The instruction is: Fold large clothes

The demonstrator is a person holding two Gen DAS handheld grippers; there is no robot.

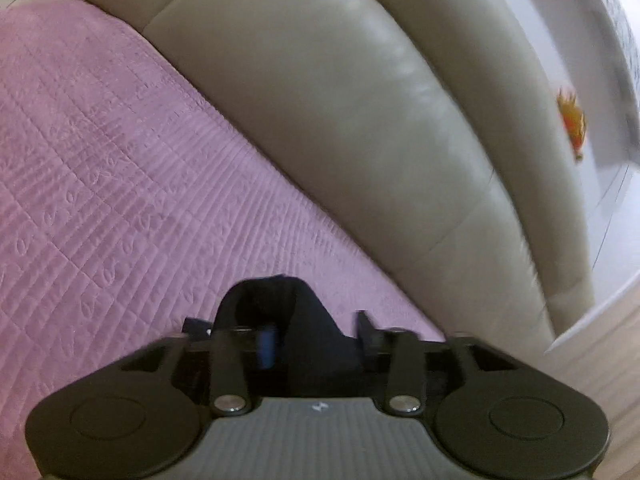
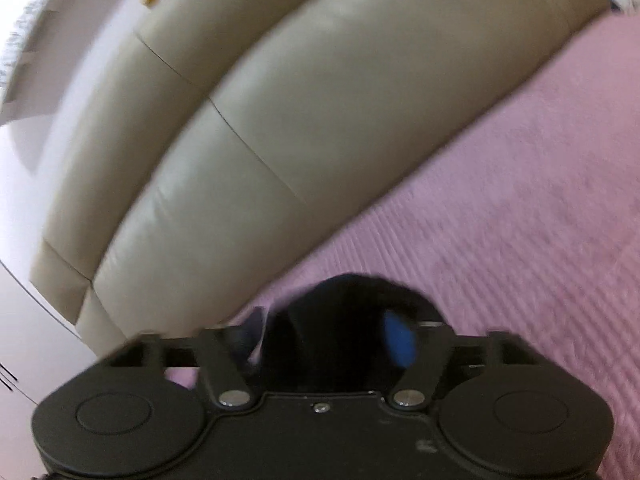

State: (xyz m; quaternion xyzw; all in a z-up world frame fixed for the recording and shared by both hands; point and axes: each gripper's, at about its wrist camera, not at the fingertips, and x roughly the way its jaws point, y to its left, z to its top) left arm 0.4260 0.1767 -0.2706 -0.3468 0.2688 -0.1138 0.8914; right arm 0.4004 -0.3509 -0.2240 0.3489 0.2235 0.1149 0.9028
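In the left wrist view, my left gripper [image 1: 280, 332] is shut on a bunched fold of black cloth [image 1: 308, 320], held above the pink quilted bedspread [image 1: 100, 168]. In the right wrist view, my right gripper [image 2: 344, 332] is shut on black cloth [image 2: 340, 312] too, also above the pink bedspread [image 2: 520, 220]. A blue pad shows on a finger in each view. The rest of the garment is hidden below the grippers.
A beige padded leather headboard [image 1: 340, 120] runs along the bed's far edge and also shows in the right wrist view [image 2: 260, 120]. Beyond it is a white wall [image 2: 24, 240] with an orange decoration [image 1: 574, 120]. Both views are motion-blurred.
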